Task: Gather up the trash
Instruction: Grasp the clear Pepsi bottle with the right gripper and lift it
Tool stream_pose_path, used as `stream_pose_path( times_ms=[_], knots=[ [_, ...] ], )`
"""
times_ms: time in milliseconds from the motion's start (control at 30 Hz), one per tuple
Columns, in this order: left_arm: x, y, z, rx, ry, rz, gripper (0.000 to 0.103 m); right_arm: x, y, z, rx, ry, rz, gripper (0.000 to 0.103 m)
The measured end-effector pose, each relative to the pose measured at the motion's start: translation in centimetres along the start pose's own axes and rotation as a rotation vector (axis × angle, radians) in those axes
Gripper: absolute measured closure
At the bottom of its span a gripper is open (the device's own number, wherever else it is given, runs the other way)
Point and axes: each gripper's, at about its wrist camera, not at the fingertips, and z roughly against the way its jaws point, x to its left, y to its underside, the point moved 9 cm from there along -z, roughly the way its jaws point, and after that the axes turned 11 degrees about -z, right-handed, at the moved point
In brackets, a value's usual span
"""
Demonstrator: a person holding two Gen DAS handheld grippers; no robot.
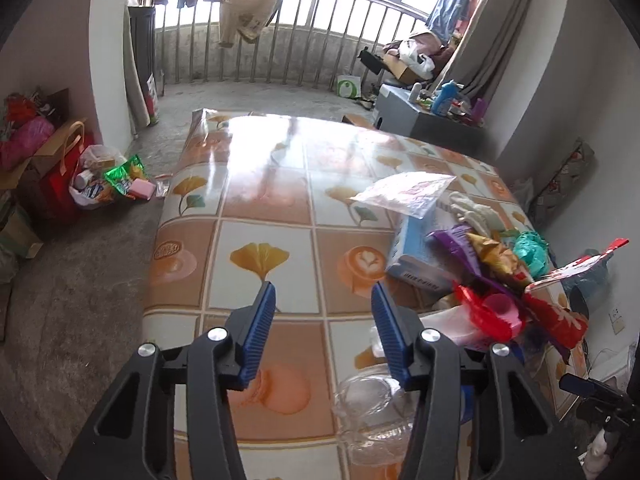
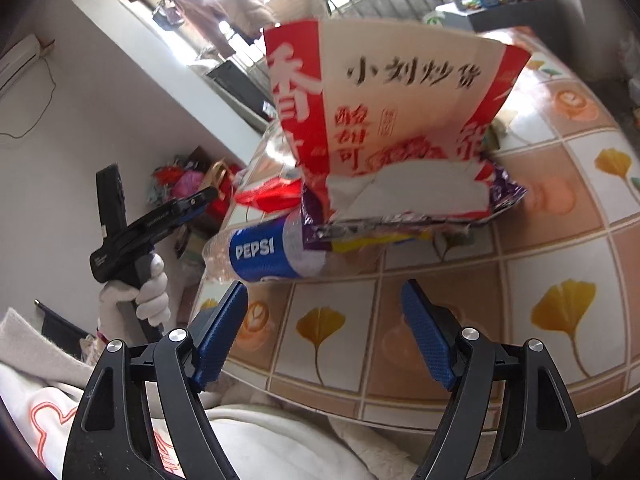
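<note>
A heap of trash lies on the patterned table (image 1: 264, 208): a blue and white box (image 1: 416, 248), a clear plastic bag (image 1: 404, 192), purple and gold wrappers (image 1: 480, 248), red wrappers (image 1: 552, 316) and a clear crushed bottle (image 1: 372, 404). My left gripper (image 1: 323, 300) is open and empty, just left of the heap. In the right wrist view a red and cream paper bag (image 2: 392, 96) stands on purple wrappers (image 2: 504, 192) beside a Pepsi bottle (image 2: 264, 252). My right gripper (image 2: 325, 296) is open and empty, just short of the bottle.
The left gripper (image 2: 200, 200), held by a gloved hand (image 2: 148, 292), shows at the left of the right wrist view. Bags and packets (image 1: 112, 180) sit on the floor left of the table. A grey cabinet (image 1: 432, 120) with bottles stands behind. White fabric (image 2: 260, 440) lies below the table edge.
</note>
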Motion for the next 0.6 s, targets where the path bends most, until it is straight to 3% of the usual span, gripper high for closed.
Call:
stream_pose_path(
  times_ms=[133, 367, 600],
  knots=[
    [0.8, 3.6, -1.3, 0.123, 0.077, 0.077, 0.073, 0.8, 0.6, -2.1, 0.091, -0.078, -0.064, 0.037],
    [-3.2, 7.8, -0.1, 0.192, 0.271, 0.111, 0.083, 0.8, 0.2, -2.1, 0.11, -0.15, -0.173, 0.037],
    [-10.9, 9.9, -0.6, 0.258, 0.447, -0.003, 0.089, -2.9, -0.2, -0.4, 0.045, -0.152, -0.345, 0.039]
  ],
)
